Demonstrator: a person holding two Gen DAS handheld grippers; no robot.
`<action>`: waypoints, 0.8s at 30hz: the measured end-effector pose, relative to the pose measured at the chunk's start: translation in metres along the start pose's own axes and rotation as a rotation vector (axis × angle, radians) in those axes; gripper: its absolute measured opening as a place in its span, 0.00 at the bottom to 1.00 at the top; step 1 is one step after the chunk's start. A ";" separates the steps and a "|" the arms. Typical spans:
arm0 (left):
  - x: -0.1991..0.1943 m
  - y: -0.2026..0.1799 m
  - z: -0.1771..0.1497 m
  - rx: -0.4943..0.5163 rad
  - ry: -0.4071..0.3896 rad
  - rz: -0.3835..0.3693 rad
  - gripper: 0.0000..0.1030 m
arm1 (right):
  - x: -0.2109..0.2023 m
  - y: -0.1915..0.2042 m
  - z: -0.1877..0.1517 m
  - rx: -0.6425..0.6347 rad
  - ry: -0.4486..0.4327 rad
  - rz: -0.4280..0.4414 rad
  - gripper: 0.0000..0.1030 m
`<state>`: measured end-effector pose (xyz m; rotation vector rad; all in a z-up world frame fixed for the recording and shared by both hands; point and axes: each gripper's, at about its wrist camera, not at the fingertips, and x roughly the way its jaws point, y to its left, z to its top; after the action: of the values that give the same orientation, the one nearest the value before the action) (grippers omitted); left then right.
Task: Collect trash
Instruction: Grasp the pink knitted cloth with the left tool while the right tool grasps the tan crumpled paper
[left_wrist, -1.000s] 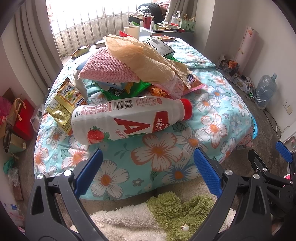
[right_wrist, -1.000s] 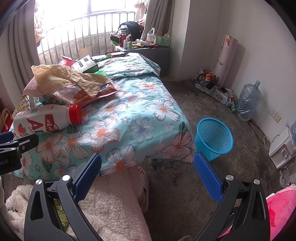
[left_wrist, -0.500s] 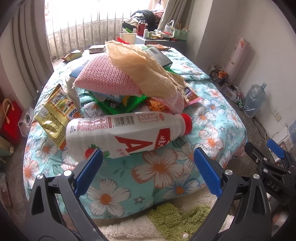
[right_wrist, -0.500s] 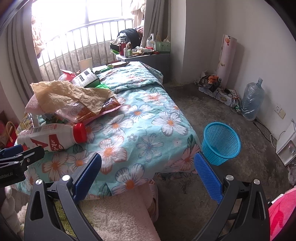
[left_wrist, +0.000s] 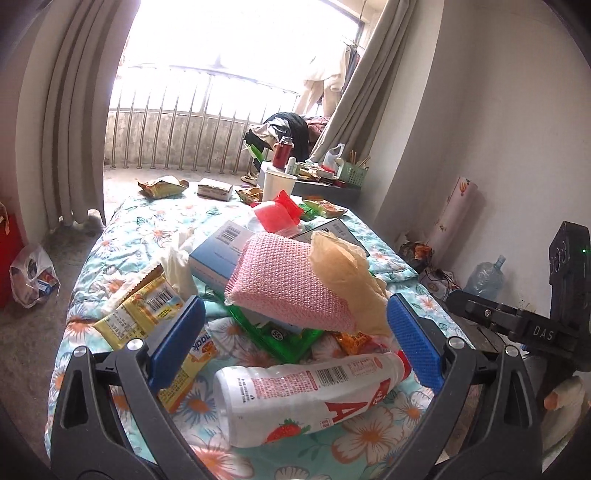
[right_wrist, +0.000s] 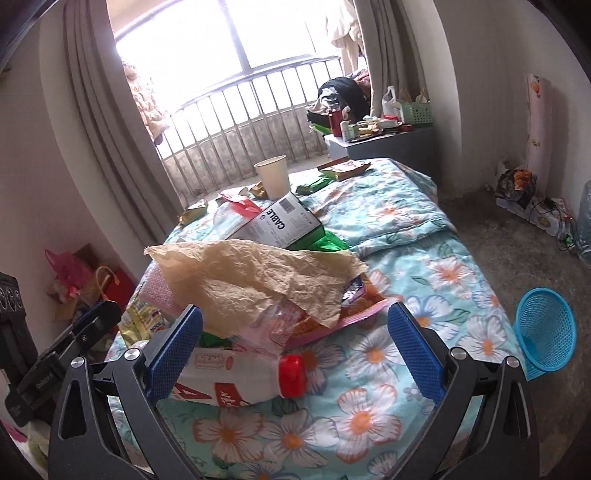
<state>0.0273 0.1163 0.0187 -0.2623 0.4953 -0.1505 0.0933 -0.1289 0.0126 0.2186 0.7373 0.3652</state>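
Left wrist view: we hold the left gripper (left_wrist: 293, 339) spread wide and empty over the milk bottle (left_wrist: 310, 398), which lies on its side at the bed's near edge below the trash pile (left_wrist: 295, 280). Right gripper (right_wrist: 293, 345) is likewise spread, holding nothing. Nothing looks collected yet, we judge. Only the right wrist view shows the blue basket (right_wrist: 546, 332) on the floor, apparently empty.
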 end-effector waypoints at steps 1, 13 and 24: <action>0.000 0.005 0.001 -0.005 0.002 -0.004 0.92 | 0.009 0.004 0.004 -0.006 0.016 0.020 0.95; 0.029 0.034 0.001 -0.037 0.058 -0.089 0.65 | 0.088 0.034 0.034 -0.105 0.189 0.134 0.84; 0.053 0.049 0.016 -0.094 0.087 -0.093 0.64 | 0.090 0.028 0.037 -0.049 0.212 0.246 0.38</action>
<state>0.0851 0.1560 -0.0053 -0.3723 0.5779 -0.2298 0.1730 -0.0704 -0.0071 0.2271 0.9120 0.6473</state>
